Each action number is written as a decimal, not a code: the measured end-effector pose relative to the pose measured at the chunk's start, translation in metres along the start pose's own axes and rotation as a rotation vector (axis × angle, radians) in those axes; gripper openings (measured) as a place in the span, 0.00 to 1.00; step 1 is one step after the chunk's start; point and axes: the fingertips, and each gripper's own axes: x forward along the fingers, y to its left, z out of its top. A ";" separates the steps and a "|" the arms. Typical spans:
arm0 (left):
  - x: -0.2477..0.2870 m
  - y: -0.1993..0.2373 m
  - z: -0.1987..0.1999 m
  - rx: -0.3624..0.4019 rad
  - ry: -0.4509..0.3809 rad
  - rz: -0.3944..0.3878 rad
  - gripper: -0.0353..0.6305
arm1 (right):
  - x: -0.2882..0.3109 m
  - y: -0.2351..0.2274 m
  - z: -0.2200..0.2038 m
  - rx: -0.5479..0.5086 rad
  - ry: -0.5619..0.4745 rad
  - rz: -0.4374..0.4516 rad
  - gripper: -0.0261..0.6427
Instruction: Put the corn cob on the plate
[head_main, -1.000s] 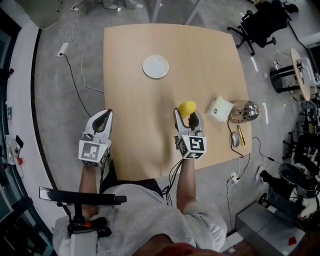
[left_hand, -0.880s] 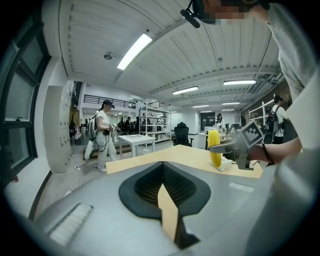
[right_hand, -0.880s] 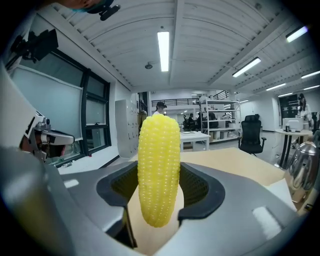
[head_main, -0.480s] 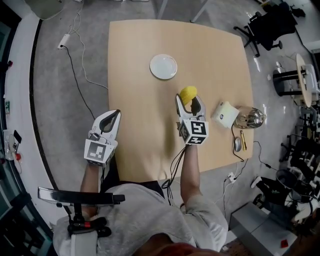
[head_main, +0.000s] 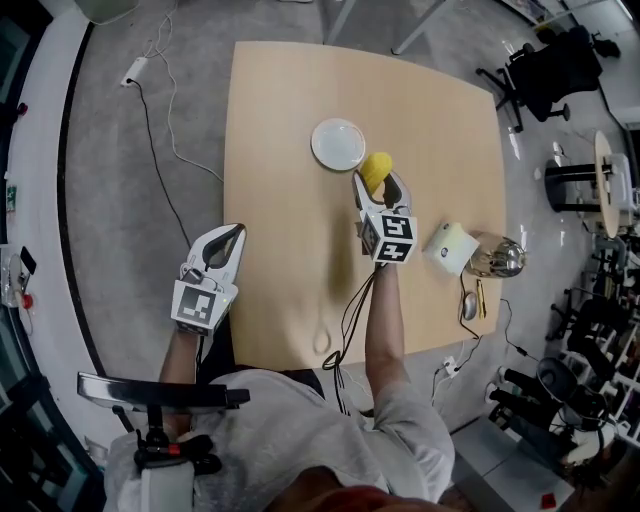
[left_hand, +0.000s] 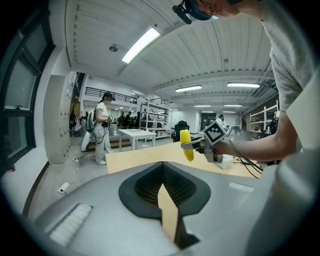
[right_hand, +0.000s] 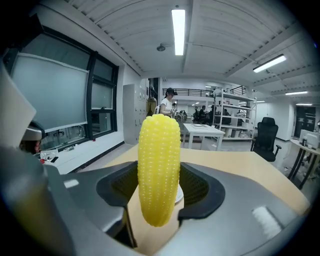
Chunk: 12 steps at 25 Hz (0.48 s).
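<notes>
The yellow corn cob (head_main: 376, 170) is held above the wooden table (head_main: 290, 220), just right of and nearer than the white plate (head_main: 338, 144). My right gripper (head_main: 377, 183) is shut on it. In the right gripper view the corn cob (right_hand: 159, 170) stands upright between the jaws, and a sliver of the plate (right_hand: 180, 194) shows behind it. My left gripper (head_main: 227, 236) hangs at the table's left edge, shut and holding nothing. In the left gripper view the corn cob (left_hand: 186, 145) hangs from the right gripper (left_hand: 192, 146) over the table.
A white box (head_main: 450, 243), a shiny metal bowl (head_main: 495, 256), a mouse (head_main: 470, 305) and a pen (head_main: 484, 297) lie near the table's right edge. Cables run over the floor (head_main: 160, 110) at left. Office chairs (head_main: 545, 65) stand at upper right.
My right gripper has carried the corn cob forward, from the table's near right part to just beside the plate. The left gripper has stayed at the table's left edge.
</notes>
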 end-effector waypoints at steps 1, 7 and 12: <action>0.001 0.002 0.000 -0.004 0.000 0.002 0.08 | 0.008 -0.001 0.000 -0.004 0.012 0.006 0.42; 0.003 0.013 -0.002 -0.017 -0.004 0.021 0.08 | 0.040 -0.006 -0.002 -0.030 0.065 0.023 0.42; 0.004 0.024 -0.006 -0.032 0.000 0.035 0.08 | 0.067 -0.006 -0.014 -0.041 0.120 0.028 0.42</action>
